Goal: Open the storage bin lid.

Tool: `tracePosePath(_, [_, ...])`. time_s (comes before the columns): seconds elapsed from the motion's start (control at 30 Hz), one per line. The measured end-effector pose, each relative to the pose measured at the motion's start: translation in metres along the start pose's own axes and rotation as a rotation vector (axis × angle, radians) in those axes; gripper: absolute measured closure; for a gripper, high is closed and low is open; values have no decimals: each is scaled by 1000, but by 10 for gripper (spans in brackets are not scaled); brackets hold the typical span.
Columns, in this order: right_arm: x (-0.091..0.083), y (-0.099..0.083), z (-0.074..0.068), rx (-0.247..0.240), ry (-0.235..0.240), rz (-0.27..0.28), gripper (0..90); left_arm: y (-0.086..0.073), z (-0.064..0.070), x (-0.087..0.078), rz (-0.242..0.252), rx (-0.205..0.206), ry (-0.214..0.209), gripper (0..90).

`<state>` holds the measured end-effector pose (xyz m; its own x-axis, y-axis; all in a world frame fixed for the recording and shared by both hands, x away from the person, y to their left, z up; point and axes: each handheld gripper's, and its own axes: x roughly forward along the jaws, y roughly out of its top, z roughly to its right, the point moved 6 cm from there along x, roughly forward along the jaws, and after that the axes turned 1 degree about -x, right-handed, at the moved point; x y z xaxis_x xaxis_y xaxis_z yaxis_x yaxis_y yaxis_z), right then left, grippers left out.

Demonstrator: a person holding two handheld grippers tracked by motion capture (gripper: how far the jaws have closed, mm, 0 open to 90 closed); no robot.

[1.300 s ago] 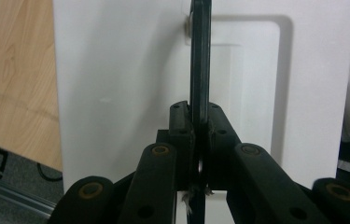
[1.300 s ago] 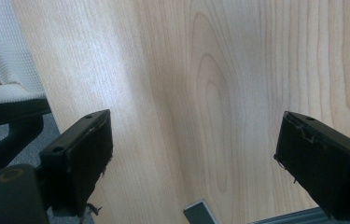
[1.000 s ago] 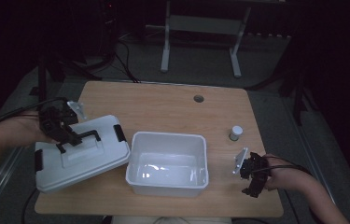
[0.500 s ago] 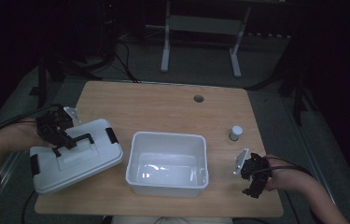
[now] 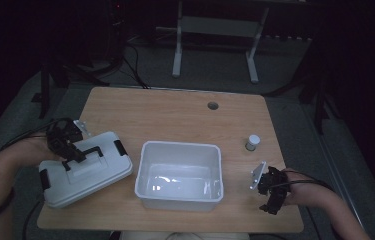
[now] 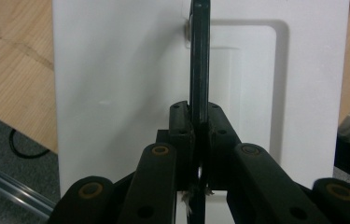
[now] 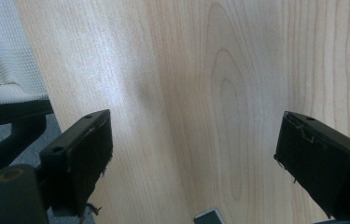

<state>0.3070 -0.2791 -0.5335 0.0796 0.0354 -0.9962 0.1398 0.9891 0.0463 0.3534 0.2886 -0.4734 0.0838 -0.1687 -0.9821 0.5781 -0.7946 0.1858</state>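
L claw (image 5: pixel 71 156) is clamped on the black handle (image 6: pixel 199 60) of the white lid (image 5: pixel 85 167), w/ the lid at the desk's (image 5: pixel 175 115) front-left corner, just beside the empty white bin (image 5: pixel 179 175) and tilted, near edge hanging past the desk edge. R claw (image 5: pixel 270 192) sits wide open near the front-right corner, gripping nothing. Small jar (image 5: pixel 253 142) stands behind it.

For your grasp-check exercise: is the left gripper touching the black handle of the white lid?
Touching. In the left gripper view, the left gripper has both jaws closed flat against the black handle of the white lid, no gap showing.
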Motion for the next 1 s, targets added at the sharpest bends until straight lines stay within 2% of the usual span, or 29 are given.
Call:
tracePosePath(0.13, [2,0,1,0,-1,2,109,2,-2,10,4,-4,-11,838])
tracePosePath(0.33, [7,1,0,-5,6,1,108,5,-7,25,-14,3,4,837])
tracePosePath(0.57, [9,1,-1,-4,9,8,108,7,-10,39,-9,-6,-6,837])
tracePosePath(0.73, [9,1,0,-2,7,10,109,6,-10,50,-31,-4,-21,837])
tracePosePath(1.0, [10,2,0,-2,10,11,108,10,-8,65,-18,-10,-68,836])
